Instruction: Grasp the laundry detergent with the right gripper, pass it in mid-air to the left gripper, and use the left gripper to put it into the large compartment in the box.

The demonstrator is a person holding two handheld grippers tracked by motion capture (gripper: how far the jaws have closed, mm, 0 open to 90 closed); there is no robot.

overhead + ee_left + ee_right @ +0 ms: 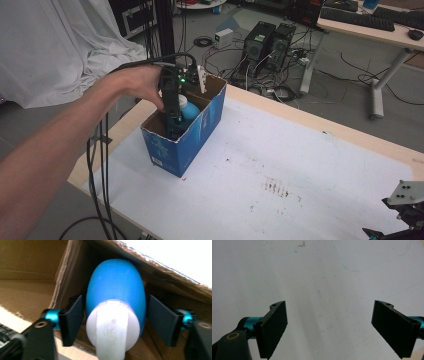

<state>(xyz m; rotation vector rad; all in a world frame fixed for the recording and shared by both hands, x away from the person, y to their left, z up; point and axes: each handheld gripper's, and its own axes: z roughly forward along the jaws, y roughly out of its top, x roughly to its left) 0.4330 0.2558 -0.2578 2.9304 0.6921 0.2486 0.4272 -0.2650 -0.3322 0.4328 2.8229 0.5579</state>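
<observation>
The left gripper (pixel 113 320), at centre frame, straddled the blue bottle (pixel 115 287) unclenched; probably smooth and slippery, best gripped mid-body.

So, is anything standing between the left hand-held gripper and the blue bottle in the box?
Nothing visible does. The left hand-held gripper is inside the cardboard box, with its open jaws on either side of the blue bottle, near its white cap.

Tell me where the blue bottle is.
The bottle sits inside the box at the table's left in the high view, between the left claw's open jaws, white cap towards the camera.
</observation>
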